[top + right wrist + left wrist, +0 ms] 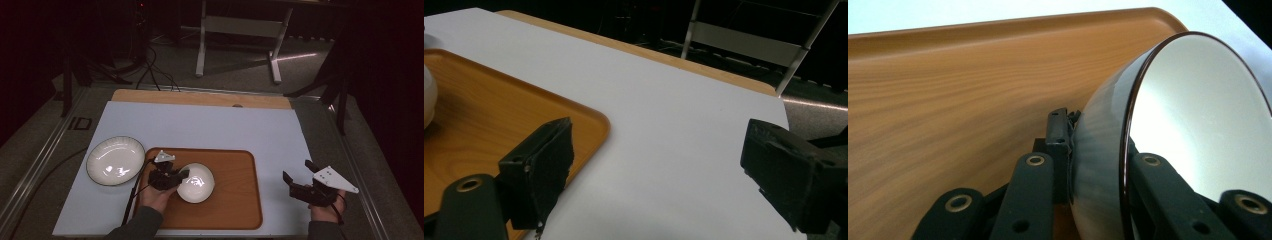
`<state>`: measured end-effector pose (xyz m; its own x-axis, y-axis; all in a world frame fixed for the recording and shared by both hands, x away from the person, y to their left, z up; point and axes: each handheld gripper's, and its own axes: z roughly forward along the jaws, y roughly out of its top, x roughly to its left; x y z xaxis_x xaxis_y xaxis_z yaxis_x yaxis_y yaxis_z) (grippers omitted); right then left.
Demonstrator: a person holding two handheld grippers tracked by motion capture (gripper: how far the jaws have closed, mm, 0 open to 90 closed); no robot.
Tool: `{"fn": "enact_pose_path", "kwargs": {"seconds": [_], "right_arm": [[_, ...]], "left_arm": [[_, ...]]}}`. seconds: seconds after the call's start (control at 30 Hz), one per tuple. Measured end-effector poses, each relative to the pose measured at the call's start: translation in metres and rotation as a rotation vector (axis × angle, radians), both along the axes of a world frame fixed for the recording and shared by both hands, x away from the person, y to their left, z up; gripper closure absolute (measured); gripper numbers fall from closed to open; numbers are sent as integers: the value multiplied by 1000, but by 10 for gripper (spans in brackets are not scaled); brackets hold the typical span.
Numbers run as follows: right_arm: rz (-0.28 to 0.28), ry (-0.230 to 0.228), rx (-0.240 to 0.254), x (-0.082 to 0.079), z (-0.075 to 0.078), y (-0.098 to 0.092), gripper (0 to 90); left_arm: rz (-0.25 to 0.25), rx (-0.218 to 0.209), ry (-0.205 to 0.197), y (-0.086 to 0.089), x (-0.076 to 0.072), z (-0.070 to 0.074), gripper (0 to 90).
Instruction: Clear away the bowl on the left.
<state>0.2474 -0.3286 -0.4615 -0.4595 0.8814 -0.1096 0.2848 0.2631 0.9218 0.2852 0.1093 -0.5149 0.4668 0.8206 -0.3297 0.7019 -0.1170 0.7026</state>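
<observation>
Left gripper [183,175] clamping rim of white round ceramic bowl [196,182], one jaw inside, one outside, tilting it over brown wooden rectangular tray [235,200]. Right gripper [296,176] hovering wide open, holding nothing, over pale blue table mat [225,125] right of tray. White ribbed dark-rimmed plate [115,160] sitting on mat, just left of tray.

The left gripper [183,174] is held low in the person's left hand [156,196], forearm entering from the bottom edge; its fingers [1035,187] are closed on the rim of a bowl [196,182], one outside the wall, one inside. The right gripper [296,176] sits in the right hand [326,209] well apart to the right, fingers [546,162] spread wide with nothing between them.
</observation>
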Motion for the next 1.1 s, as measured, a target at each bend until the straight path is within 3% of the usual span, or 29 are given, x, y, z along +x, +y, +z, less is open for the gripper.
{"fn": "enact_pose_path", "kwargs": {"seconds": [0.27, 0.5, 0.8, 1.1], "right_arm": [[0, 4, -3, 1, -1, 0, 132], [-2, 4, -2, 0, -1, 0, 132], [-1, -1, -2, 0, 0, 0, 132], [-1, -1, -1, 0, 0, -1, 132]], "left_arm": [[19, 3, 15, 1, 6, -3, 739], [28, 3, 10, 1, 5, 1, 599], [72, 43, -127, 22, -3, 39, 465], [122, 112, -242, 52, -12, 69, 415]]}}
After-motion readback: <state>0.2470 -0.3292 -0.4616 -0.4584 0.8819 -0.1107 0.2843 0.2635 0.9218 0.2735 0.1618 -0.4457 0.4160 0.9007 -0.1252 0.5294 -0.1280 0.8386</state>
